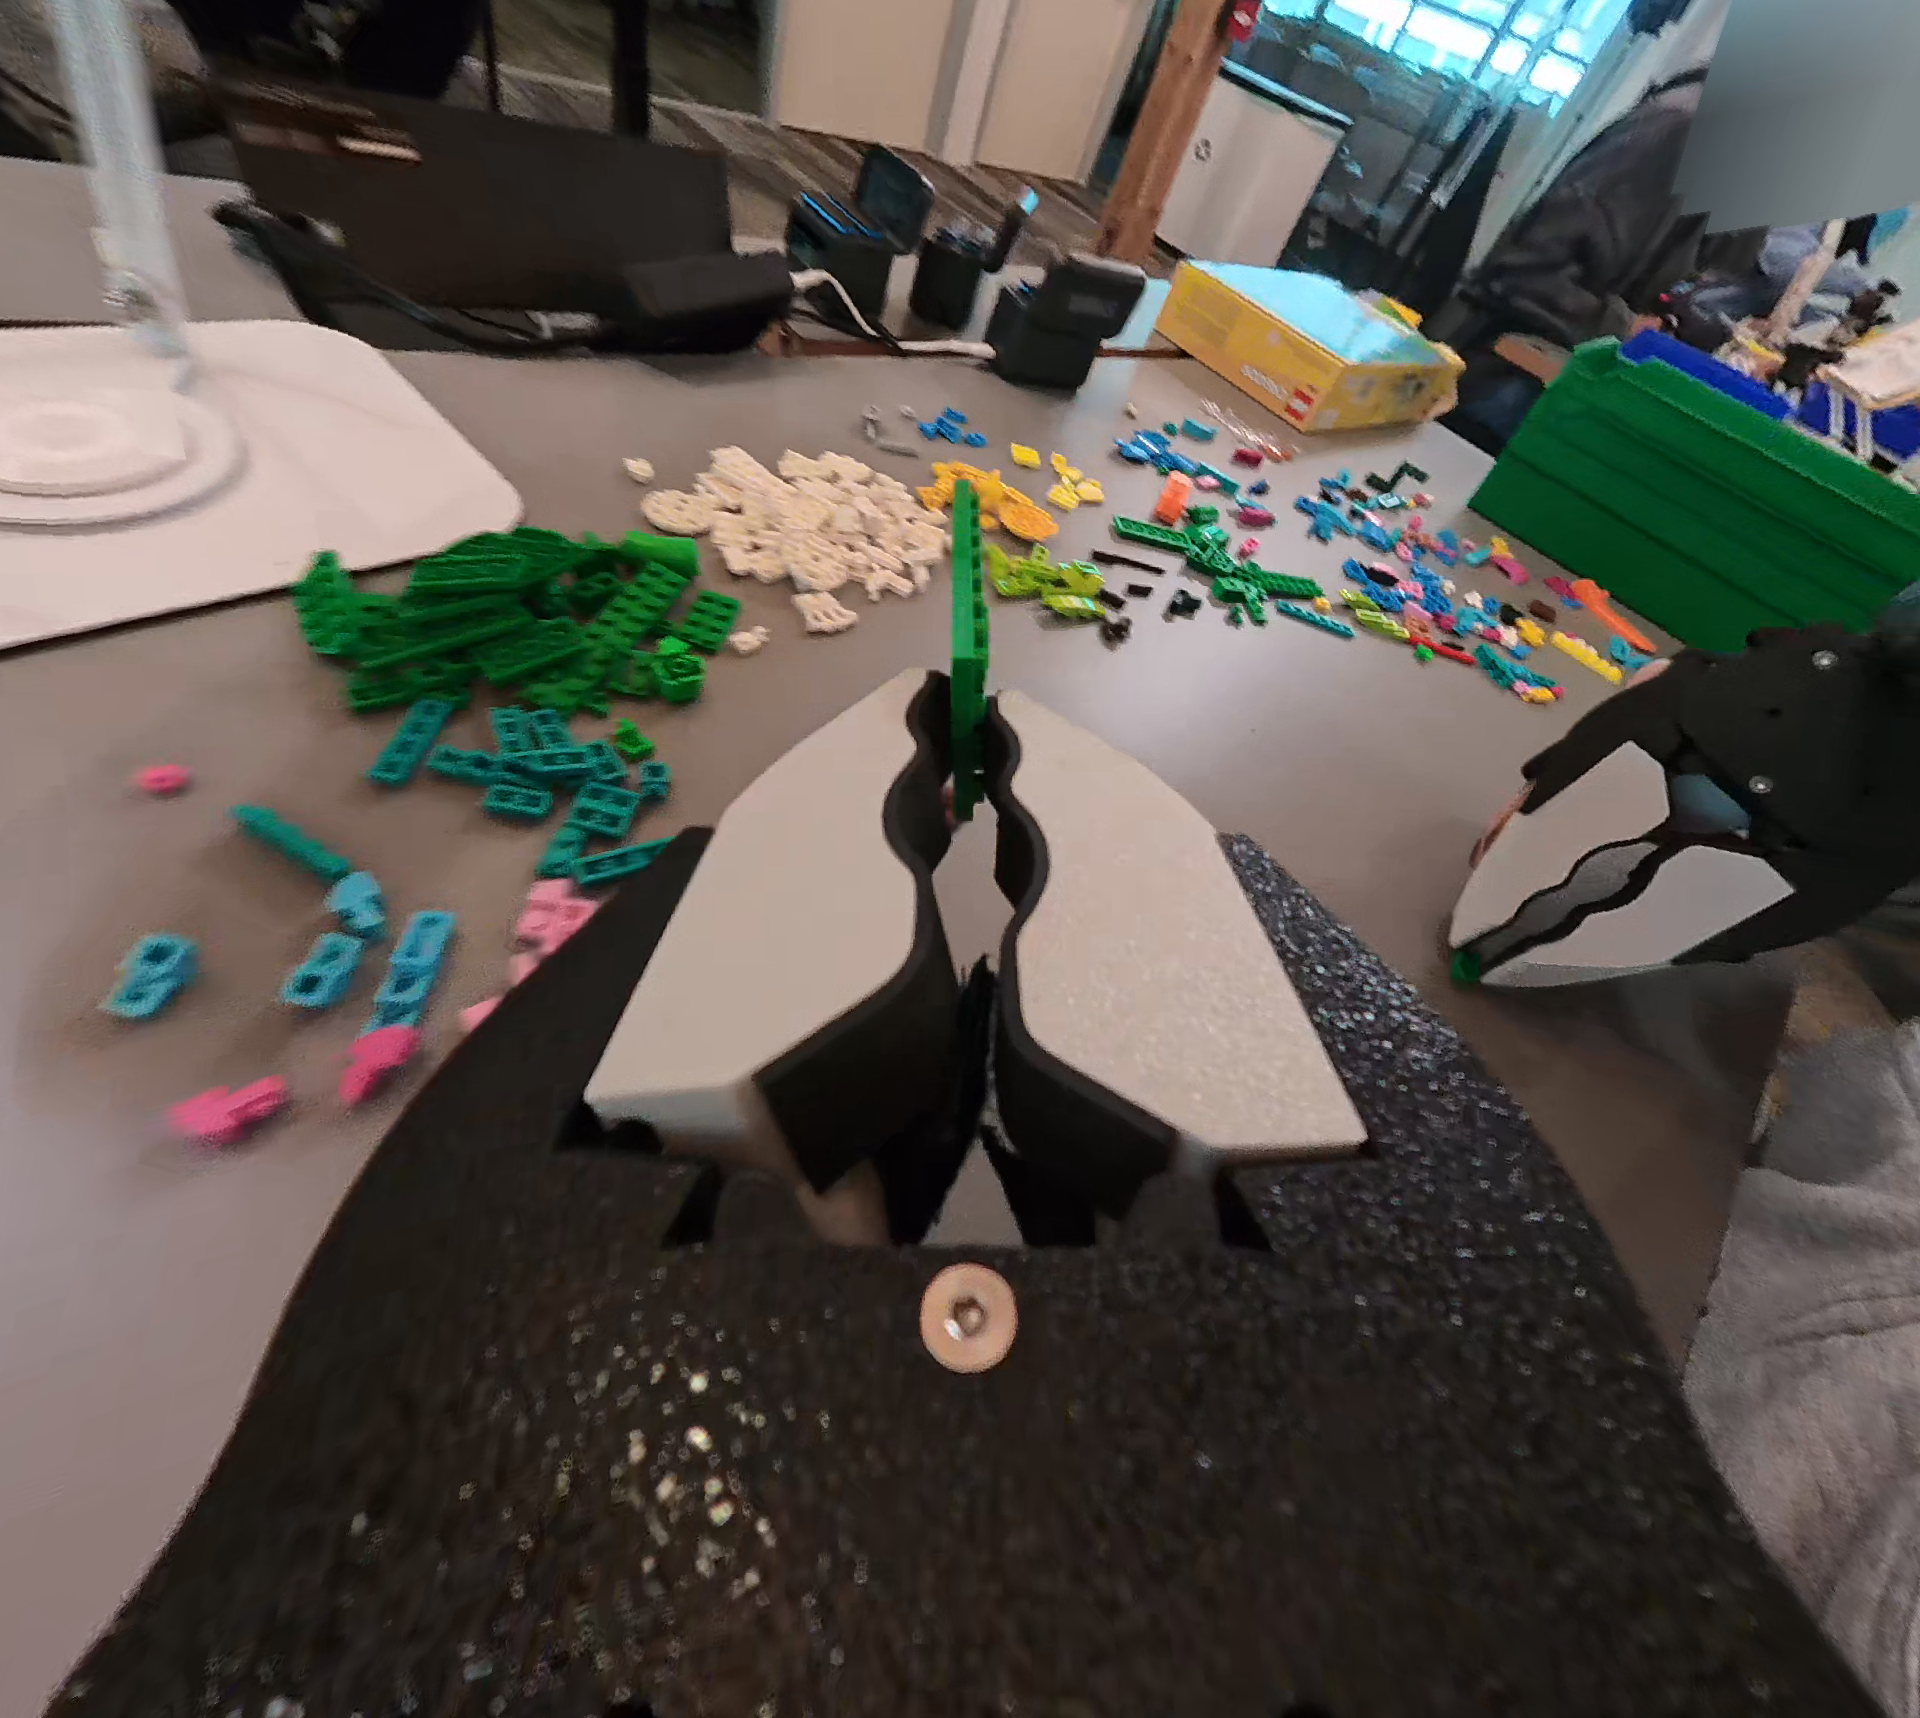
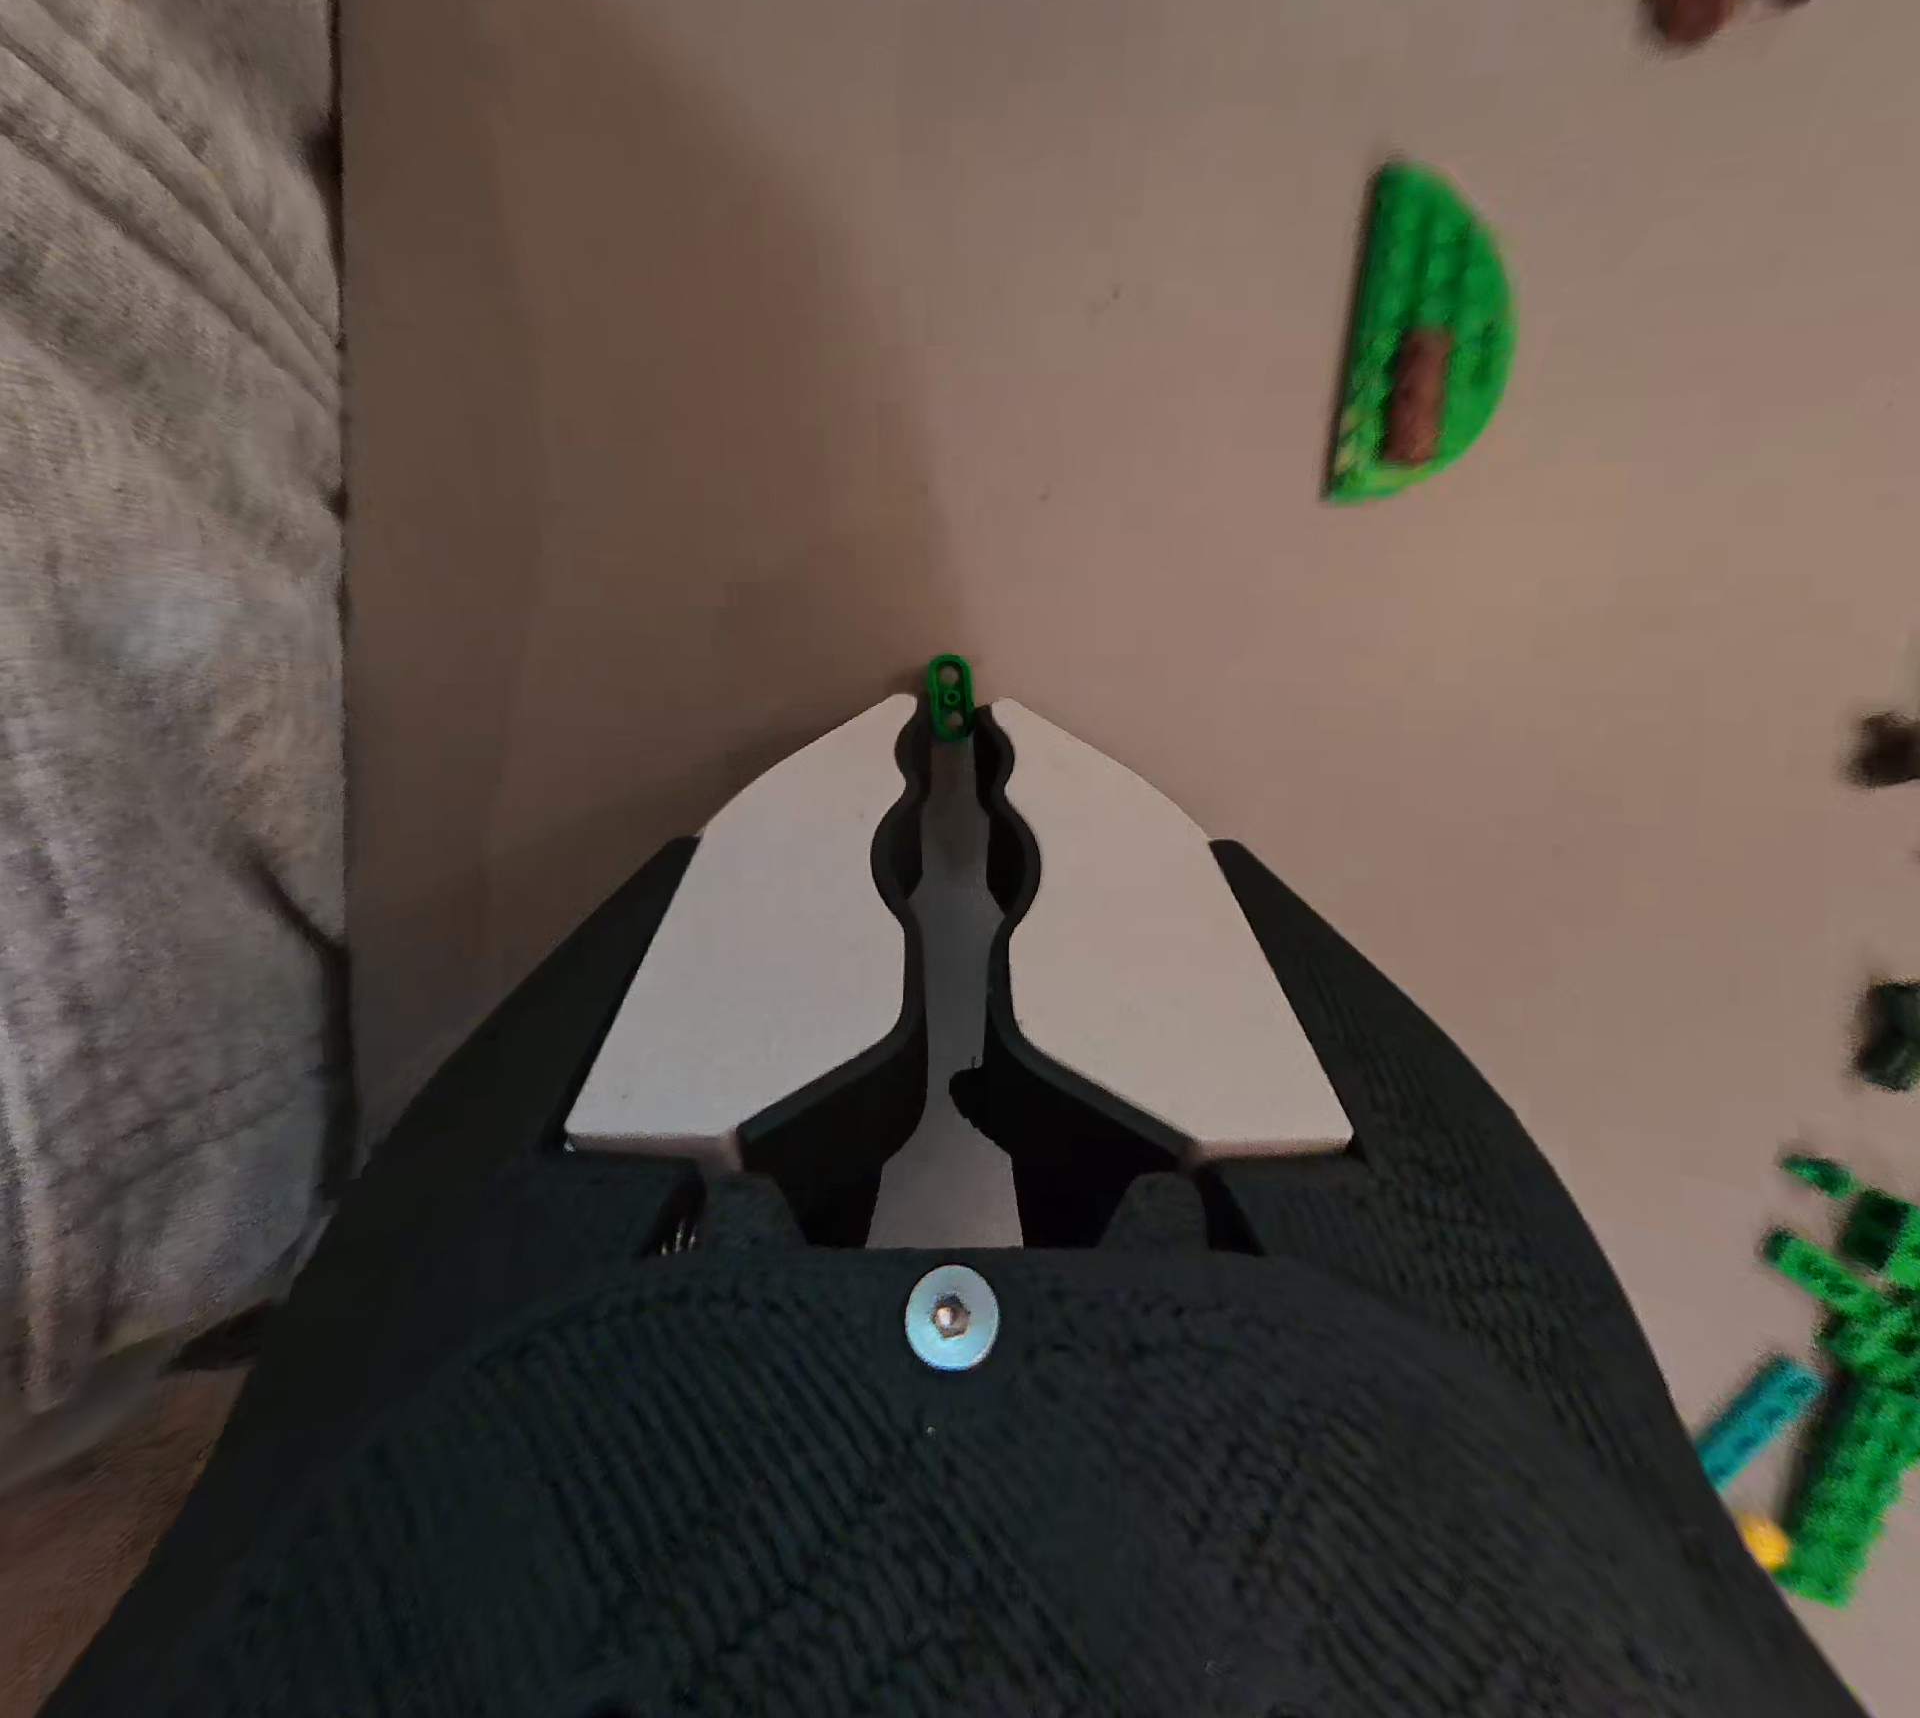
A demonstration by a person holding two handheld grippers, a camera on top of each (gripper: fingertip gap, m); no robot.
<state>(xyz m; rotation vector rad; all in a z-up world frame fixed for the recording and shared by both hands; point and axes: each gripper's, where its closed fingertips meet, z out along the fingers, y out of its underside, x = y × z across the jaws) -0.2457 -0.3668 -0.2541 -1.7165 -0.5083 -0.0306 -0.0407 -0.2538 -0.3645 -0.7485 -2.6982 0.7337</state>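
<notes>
1. Two grippers show, each clamped on a green brick. The left gripper [image 1: 966, 723] has its black wavy pads pressed on a long green plate [image 1: 968, 619], held on edge so it stands upright out of the fingertips, above the grey table [image 1: 1195, 785].
2. The right gripper [image 2: 948, 718] is closed at its tips on a small green rounded plate [image 2: 948, 698], seen from its hollow underside; in the left wrist view this gripper [image 1: 1470, 956] points down with the green piece at the table surface.
3. Beyond the left gripper lie sorted bricks: a dark green pile [image 1: 520, 608], teal plates [image 1: 540, 785], a white pile [image 1: 810, 525], and yellow pieces [image 1: 997, 505].
4. Farther off are mixed coloured bricks [image 1: 1455, 588], a yellow box [image 1: 1309, 349] and a green bin [image 1: 1683, 484].
5. Near the right gripper a green half-round plate [image 2: 1444, 297] bearing a brown brick [image 2: 1415, 406] lies flat on the table; grey cloth [image 2: 156, 525] is at the left.
</notes>
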